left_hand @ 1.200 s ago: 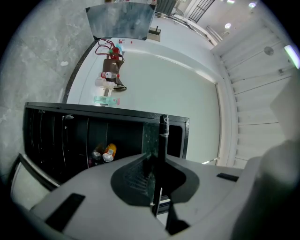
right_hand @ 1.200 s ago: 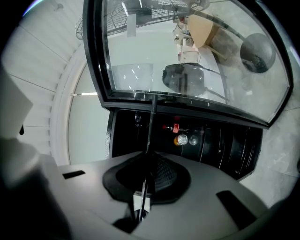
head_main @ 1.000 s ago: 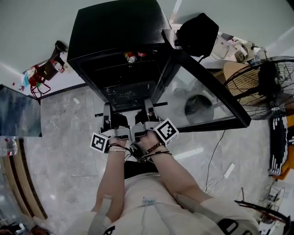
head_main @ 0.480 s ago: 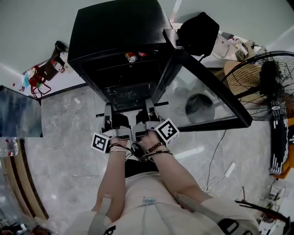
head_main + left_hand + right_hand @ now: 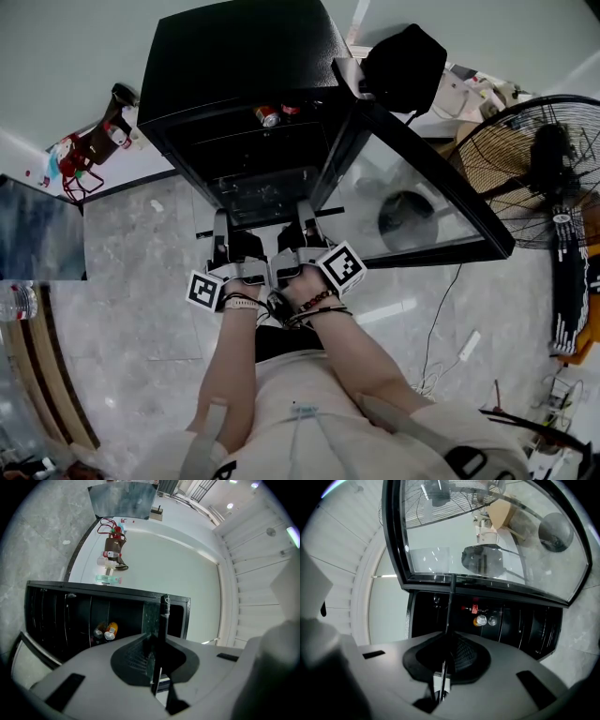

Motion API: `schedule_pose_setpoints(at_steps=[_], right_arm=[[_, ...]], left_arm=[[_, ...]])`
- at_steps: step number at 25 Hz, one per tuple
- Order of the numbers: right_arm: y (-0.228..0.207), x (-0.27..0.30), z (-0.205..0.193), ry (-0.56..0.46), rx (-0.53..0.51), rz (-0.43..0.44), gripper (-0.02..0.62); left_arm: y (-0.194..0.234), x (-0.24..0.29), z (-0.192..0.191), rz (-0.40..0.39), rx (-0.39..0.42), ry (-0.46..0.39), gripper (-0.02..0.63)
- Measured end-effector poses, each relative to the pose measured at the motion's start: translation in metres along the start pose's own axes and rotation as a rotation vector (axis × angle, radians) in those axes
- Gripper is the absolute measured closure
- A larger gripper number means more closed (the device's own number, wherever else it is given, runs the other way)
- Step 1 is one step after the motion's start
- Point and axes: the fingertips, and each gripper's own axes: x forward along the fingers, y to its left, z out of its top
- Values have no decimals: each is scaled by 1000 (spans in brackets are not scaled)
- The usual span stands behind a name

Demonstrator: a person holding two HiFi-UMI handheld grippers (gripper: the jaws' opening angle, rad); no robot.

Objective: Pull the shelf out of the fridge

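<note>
A black fridge [image 5: 239, 66] stands on the floor with its door swung open to the right. A dark flat shelf [image 5: 265, 194] sticks partly out of its lower opening. My left gripper [image 5: 219, 223] is shut on the shelf's front edge near its left end, and my right gripper [image 5: 306, 214] is shut on the same edge near its right end. In the left gripper view the shelf edge [image 5: 162, 620] runs as a thin dark bar through the shut left gripper [image 5: 157, 663]. The right gripper [image 5: 446, 660] pinches the thin shelf edge [image 5: 449, 606] likewise.
The glass door [image 5: 412, 202] juts out on the right. Drink cans [image 5: 266, 116] lie on an upper shelf inside. A standing fan [image 5: 539, 164] is at far right, a black bag [image 5: 403, 67] behind the fridge, a white power strip [image 5: 466, 349] and cable on the floor.
</note>
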Motion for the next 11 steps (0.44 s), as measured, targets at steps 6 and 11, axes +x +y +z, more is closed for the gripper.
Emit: schedule_pose_setpoints(at_steps=[6,11], right_arm=[[1,-1,1,2,-11,-3,568],[0,0,2,12,-27,-17,568]], left_arm=[[-3,0,0,-5,3,1,581],[-4,3,0,-11,-2,-7,581]])
